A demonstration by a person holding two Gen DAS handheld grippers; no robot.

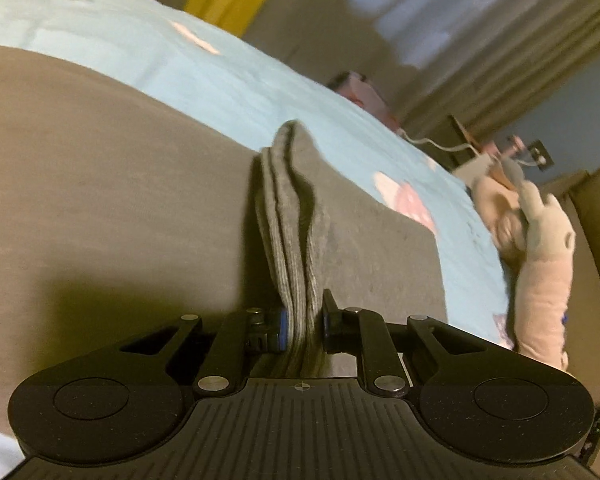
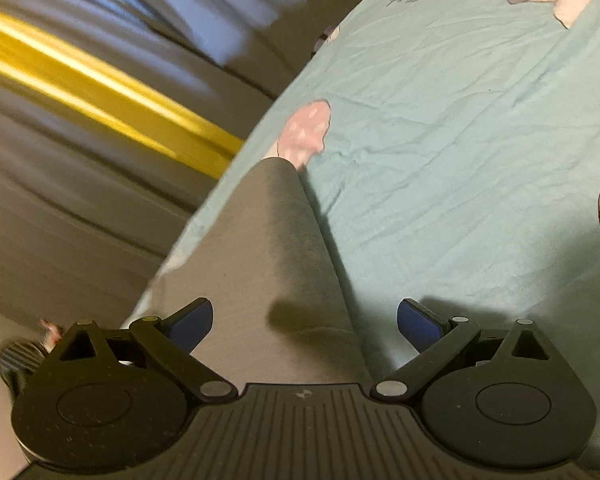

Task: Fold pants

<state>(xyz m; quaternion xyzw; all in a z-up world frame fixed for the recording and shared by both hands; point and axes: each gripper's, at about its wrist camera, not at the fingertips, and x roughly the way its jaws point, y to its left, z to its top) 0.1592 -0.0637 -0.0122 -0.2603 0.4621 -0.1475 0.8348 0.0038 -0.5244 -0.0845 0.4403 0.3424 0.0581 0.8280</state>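
Grey pants point(image 1: 112, 184) lie spread on a light blue bed sheet point(image 1: 236, 80). My left gripper point(image 1: 305, 326) is shut on the ribbed grey waistband point(image 1: 290, 220), whose stacked layers rise in a fold between the fingers. In the right wrist view a grey pant leg point(image 2: 276, 248) runs away from me along the bed's edge. My right gripper point(image 2: 305, 326) is open and empty, its blue pads point(image 2: 418, 326) spread wide just above the leg.
The sheet point(image 2: 460, 140) has pink and grey mushroom prints point(image 2: 308, 132). A plush toy point(image 1: 540, 240) lies at the bed's right side, with clutter and a cable point(image 1: 440, 146) beyond. Curtains and a yellow strip point(image 2: 100, 92) stand past the bed's edge.
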